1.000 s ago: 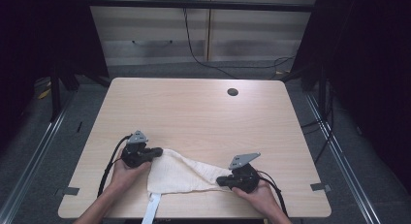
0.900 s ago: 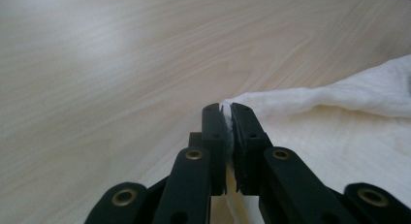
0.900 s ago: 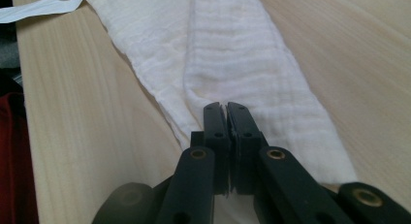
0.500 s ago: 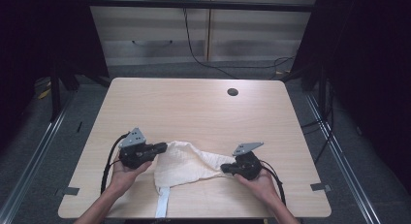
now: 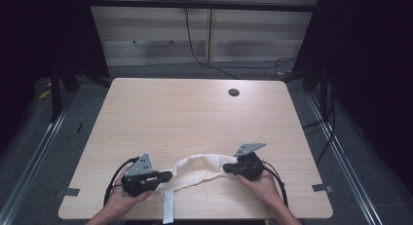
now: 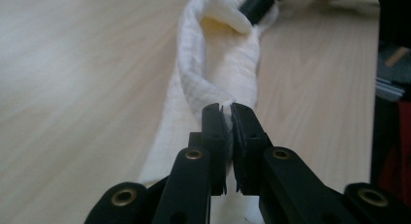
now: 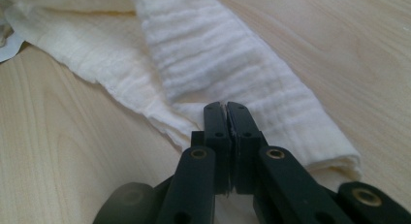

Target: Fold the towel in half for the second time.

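White cloth (image 5: 199, 169), bunched into a rope-like band, spans from left gripper (image 5: 165, 177) to right gripper (image 5: 229, 169) near the table's (image 5: 195, 118) front edge. Probably mid-fold or mid-gather; next likely calls for lifting or drawing both ends together evenly. Left jaws pinched tight on one cloth end (image 6: 228, 112). Right jaws clamped thin on the other end's edge (image 7: 225, 107), fabric spreading beyond the tips.

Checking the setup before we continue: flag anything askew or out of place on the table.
One thing: a strip of the white cloth hangs over the table's near edge. Both grippers, left and right, pinch the bunched-up cloth.
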A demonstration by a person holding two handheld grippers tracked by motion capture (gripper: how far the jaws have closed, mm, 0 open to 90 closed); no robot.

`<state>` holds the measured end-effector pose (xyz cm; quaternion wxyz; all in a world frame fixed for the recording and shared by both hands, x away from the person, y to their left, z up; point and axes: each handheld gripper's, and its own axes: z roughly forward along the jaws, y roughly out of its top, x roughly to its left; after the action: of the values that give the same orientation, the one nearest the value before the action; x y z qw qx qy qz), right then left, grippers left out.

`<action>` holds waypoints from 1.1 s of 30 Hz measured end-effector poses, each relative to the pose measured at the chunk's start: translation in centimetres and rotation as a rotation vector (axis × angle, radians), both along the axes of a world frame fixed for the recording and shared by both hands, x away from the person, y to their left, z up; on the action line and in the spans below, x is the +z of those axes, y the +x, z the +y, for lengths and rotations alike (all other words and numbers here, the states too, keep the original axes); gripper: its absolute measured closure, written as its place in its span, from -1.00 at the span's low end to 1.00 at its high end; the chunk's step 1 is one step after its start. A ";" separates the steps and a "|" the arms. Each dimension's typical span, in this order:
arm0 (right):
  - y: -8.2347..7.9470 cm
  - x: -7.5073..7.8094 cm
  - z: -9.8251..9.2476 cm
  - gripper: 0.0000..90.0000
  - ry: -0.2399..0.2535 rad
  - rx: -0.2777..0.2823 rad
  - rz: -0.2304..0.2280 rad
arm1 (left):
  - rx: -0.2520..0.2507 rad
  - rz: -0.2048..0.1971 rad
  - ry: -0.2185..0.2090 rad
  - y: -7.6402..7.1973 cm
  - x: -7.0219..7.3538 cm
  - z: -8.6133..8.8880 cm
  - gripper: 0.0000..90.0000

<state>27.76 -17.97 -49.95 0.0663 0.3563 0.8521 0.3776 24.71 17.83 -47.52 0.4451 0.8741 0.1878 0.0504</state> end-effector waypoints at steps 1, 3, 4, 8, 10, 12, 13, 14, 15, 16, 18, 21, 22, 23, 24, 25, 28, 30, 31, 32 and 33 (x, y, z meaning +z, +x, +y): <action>0.0 0.0 0.0 0.96 0.002 -0.001 0.002 | -0.022 0.005 0.024 -0.3 -0.4 -0.1 0.89; -0.1 0.0 0.0 0.96 -0.001 0.000 -0.002 | -0.035 0.013 0.045 -0.5 -0.9 -0.3 0.89; -0.1 0.0 0.1 0.96 -0.004 -0.001 -0.005 | -0.042 0.016 0.053 -0.5 -1.1 -0.4 0.89; -0.2 0.0 -0.1 0.95 -0.011 -0.009 -0.023 | -0.051 0.025 0.094 -0.5 -2.0 -0.5 0.89; -0.4 0.1 -0.5 0.95 -0.025 -0.025 -0.027 | -0.044 0.032 0.098 -0.4 -2.1 -0.3 0.89; -0.7 0.0 -0.9 0.95 -0.025 -0.038 -0.038 | -0.032 0.035 0.095 -0.2 -2.2 -0.2 0.89; -0.9 0.0 -1.0 0.95 -0.020 -0.040 -0.043 | -0.027 0.032 0.095 -0.1 -2.3 -0.2 0.89; -1.1 0.0 -1.2 0.95 -0.028 -0.046 -0.046 | -0.023 0.031 0.095 0.0 -2.3 -0.2 0.90; -1.3 0.1 -1.2 0.95 -0.037 -0.048 -0.050 | -0.018 0.029 0.100 0.0 -2.3 -0.3 0.90; -1.5 0.1 -1.4 0.95 -0.046 -0.049 -0.058 | -0.021 0.027 0.098 0.0 -2.3 -0.3 0.90; -1.9 0.1 -1.7 0.95 -0.055 -0.065 -0.068 | -0.015 0.029 0.096 0.1 -2.3 -0.3 0.90; -2.6 0.1 -2.7 0.95 -0.049 -0.085 -0.074 | -0.008 0.036 0.082 0.2 -2.4 -0.3 0.90; -2.8 0.1 -3.1 0.95 -0.043 -0.098 -0.068 | -0.005 0.038 0.082 0.3 -2.4 -0.2 0.90; -3.1 0.1 -3.5 0.95 -0.047 -0.110 -0.072 | -0.001 0.039 0.087 0.3 -2.4 -0.2 0.90; -3.3 0.1 -3.6 0.95 -0.056 -0.115 -0.076 | 0.001 0.038 0.088 0.3 -2.4 -0.2 0.90; -3.5 0.1 -3.9 0.95 -0.053 -0.119 -0.076 | 0.003 0.039 0.083 0.3 -2.4 -0.2 0.90; -3.9 0.1 -4.1 0.95 -0.043 -0.126 -0.071 | 0.003 0.042 0.077 0.5 -2.5 -0.3 0.90; -3.8 0.0 -4.1 0.95 -0.041 -0.124 -0.069 | 0.015 0.035 0.077 0.8 -2.5 -0.3 0.90; -3.7 0.0 -4.1 0.95 -0.036 -0.128 -0.067 | 0.021 0.036 0.079 1.0 -2.5 -0.3 0.90; -3.7 0.0 -4.1 0.95 -0.030 -0.130 -0.063 | 0.034 0.037 0.076 1.2 -2.6 -0.3 0.90; -3.6 0.0 -4.0 0.95 -0.033 -0.131 -0.067 | 0.041 0.031 0.079 1.5 -2.6 -0.3 0.90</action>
<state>24.18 -22.01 -49.97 0.1252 0.3971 0.8305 0.3700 26.25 17.54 -50.10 0.4059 0.8878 0.2104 0.0531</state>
